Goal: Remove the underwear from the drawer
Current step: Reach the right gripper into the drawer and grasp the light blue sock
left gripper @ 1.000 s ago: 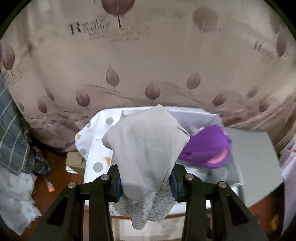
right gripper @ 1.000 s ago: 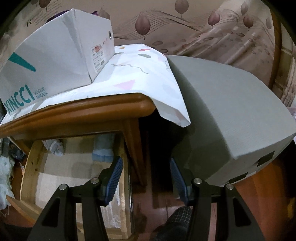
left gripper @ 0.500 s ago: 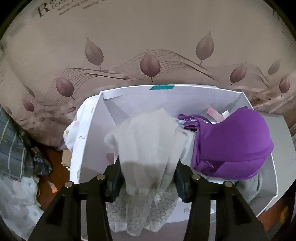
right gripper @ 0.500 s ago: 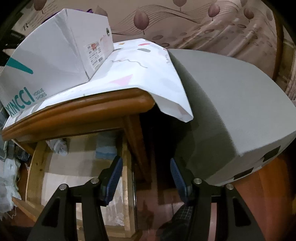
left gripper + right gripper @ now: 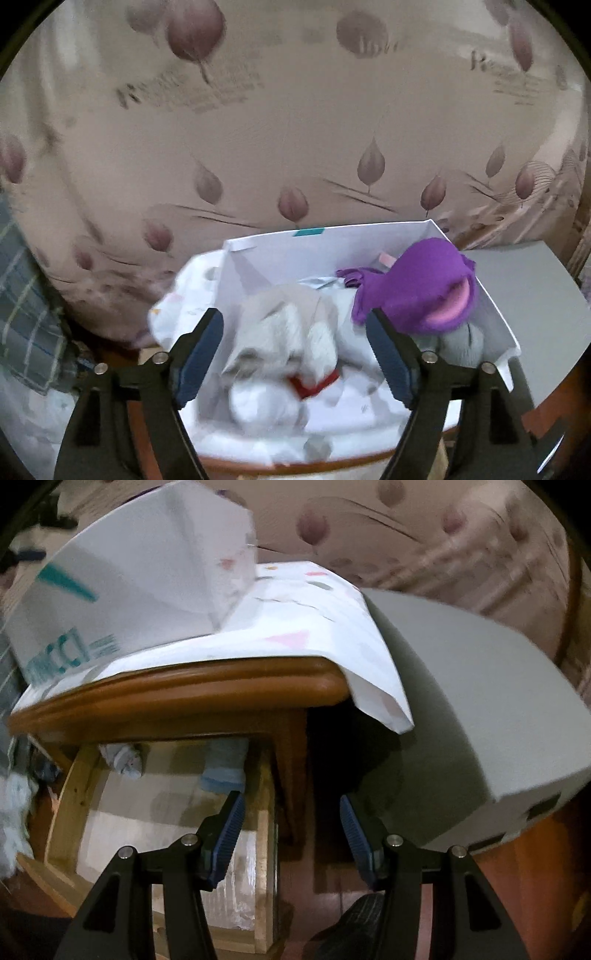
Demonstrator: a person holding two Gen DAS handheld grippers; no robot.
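In the left wrist view a grey-white underwear piece (image 5: 291,332) lies crumpled in the white shoe box (image 5: 332,240), free of the pads. My left gripper (image 5: 295,354) hovers over it, its jaws opening wide with the cloth below and between them. A purple bra (image 5: 417,291) rests at the box's right side. In the right wrist view my right gripper (image 5: 291,834) stands open and empty above the open wooden drawer (image 5: 77,794), where a blue folded cloth (image 5: 225,771) and a pale bundle (image 5: 123,758) lie at the back.
The shoe box (image 5: 122,590) sits on a patterned cloth (image 5: 314,609) over a wooden table (image 5: 221,686). A grey box (image 5: 480,709) stands to the right. A leaf-print curtain (image 5: 295,129) hangs behind. Plaid fabric (image 5: 22,295) lies at the left.
The left gripper carried the grey-white underwear over the box, then opened and let it drop inside. The right gripper stayed almost still, open over the drawer.
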